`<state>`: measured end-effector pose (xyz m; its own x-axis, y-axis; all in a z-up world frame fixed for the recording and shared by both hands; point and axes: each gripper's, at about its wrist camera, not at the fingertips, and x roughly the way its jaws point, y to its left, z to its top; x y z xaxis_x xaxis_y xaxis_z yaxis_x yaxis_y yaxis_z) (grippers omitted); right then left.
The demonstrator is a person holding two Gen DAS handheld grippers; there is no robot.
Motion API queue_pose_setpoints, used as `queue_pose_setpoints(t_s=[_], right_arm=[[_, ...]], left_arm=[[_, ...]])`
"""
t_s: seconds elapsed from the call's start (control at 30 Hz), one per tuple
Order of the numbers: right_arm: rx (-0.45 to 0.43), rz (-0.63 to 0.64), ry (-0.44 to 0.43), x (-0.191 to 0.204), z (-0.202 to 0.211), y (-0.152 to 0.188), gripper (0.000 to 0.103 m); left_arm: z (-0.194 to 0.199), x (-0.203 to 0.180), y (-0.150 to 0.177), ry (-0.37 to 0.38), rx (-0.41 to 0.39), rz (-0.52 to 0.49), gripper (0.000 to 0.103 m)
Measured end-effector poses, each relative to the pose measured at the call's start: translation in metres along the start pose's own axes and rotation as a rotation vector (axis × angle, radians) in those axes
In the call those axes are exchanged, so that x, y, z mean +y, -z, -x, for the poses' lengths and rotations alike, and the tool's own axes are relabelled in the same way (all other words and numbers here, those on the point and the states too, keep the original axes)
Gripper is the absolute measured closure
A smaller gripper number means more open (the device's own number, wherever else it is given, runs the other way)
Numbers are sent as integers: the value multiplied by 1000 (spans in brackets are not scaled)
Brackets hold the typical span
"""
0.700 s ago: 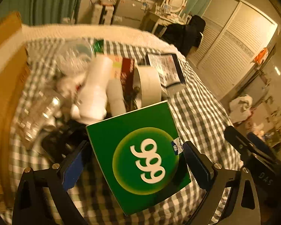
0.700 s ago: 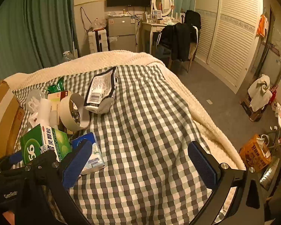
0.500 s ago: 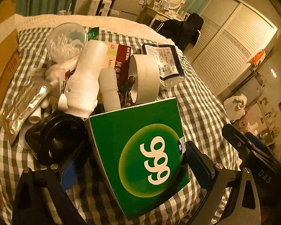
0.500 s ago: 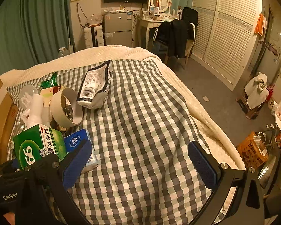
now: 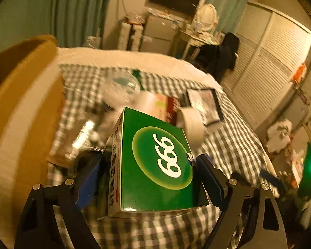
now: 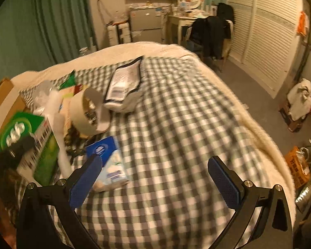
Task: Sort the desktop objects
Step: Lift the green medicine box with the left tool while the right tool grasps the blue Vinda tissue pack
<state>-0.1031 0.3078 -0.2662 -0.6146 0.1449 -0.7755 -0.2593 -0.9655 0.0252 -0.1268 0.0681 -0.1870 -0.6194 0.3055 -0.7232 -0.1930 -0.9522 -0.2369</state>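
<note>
Checked grey-and-white cloth (image 6: 176,137) covers the bed that serves as the desktop, and a tall brown cardboard box (image 5: 20,112) stands at its left edge, which looks like the likely drop place. Next in size, the green "999" medicine carton (image 5: 155,164) is lifted clear of the cloth, clamped between the blue pads of the left gripper (image 5: 149,178), tilted toward the cardboard box. Behind it lie a black-edged printed pouch (image 6: 124,83), a wide roll of beige tape (image 6: 89,112) standing on its rim, a blue-and-white tissue pack (image 6: 109,161) and a white plastic bottle (image 6: 59,128). The right gripper (image 6: 155,178) hovers over bare cloth with its jaws wide apart, holding nothing. The pads seem to catch the carton low on its sides, so I'd worry it could pivot or slip out if swung quickly, or clip the box wall on the way in.
</note>
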Motion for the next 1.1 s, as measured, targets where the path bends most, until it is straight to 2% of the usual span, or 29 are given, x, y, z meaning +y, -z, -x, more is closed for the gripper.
queue_pose_setpoints(t_s=[0.13,0.27,0.33,0.5,0.57,0.6,0.63,0.8,0.9,1.1], right_arm=[[34,70,-60,25,-18,5,0],[82,140,-21,46,-44,11,4],[119,157,-11,52,-57,15,23],[129,163,13,60,-67,20,25],[126,158,1,62,-65,20,33],[124,153,-4,63,-65,20,43],[122,148,-5,63,-64,20,46],[124,108,-46,57,-52,24,47],[96,63,-97,49,-39,18,47],[10,32,-103,44,-7,8,48]], left_arm=[[16,8,-13,-41,-64,0,14],[27,10,-20,-72,-111,-27,14],[29,9,-20,-80,-123,-41,14],[33,9,-20,-81,-129,-52,14],[38,8,-21,-87,-145,-59,14],[40,7,-21,-90,-153,-65,14],[44,6,-19,-94,-159,-71,14],[61,-3,-19,-94,-208,-101,14],[72,-8,-19,-85,-232,-114,14],[98,-15,-19,-86,-284,-130,14]])
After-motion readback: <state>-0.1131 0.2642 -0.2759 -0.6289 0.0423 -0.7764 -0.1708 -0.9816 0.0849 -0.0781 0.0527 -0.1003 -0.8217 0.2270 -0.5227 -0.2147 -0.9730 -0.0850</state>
